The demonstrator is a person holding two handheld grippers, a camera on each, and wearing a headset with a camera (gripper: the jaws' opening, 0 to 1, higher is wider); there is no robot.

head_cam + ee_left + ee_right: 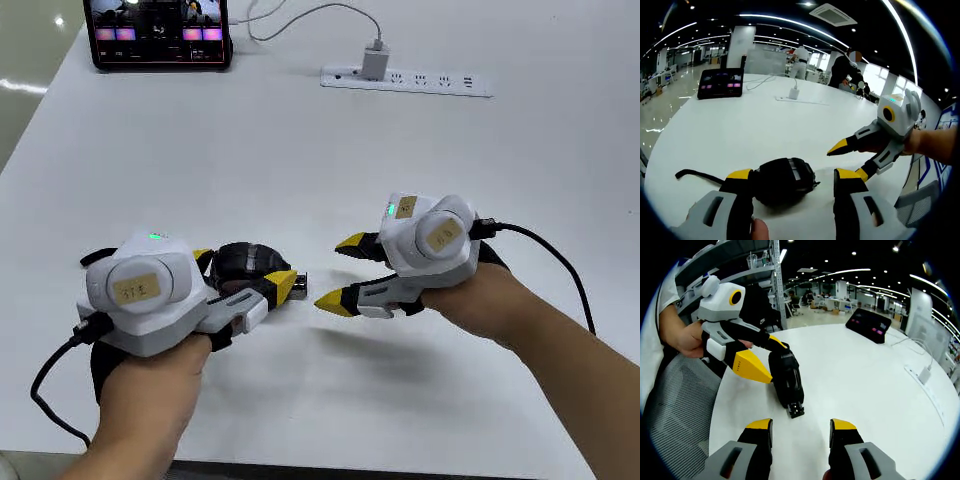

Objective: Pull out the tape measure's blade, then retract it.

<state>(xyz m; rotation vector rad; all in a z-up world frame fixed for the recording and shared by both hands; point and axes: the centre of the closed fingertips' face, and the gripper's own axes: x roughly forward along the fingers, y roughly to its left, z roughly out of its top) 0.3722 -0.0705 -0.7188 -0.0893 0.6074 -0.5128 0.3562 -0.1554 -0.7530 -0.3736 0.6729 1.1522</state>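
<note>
A black tape measure (245, 262) lies on the white table (300, 160), its blade tab (796, 411) pointing at my right gripper. My left gripper (243, 270) is open, with its yellow-tipped jaws on either side of the case (785, 180). The case rests against the left finger (740, 175), and a gap shows before the other finger. My right gripper (342, 272) is open with nothing in it, a short way to the right of the tab. The right gripper view has the tape measure (787, 377) just ahead of its own jaws. A black wrist strap (695, 175) trails from the case.
A tablet (160, 35) with a lit screen stands at the far left edge. A white power strip (405, 78) with a plugged-in charger and cable lies at the back. A black cable runs from each gripper. People stand in the room beyond the table.
</note>
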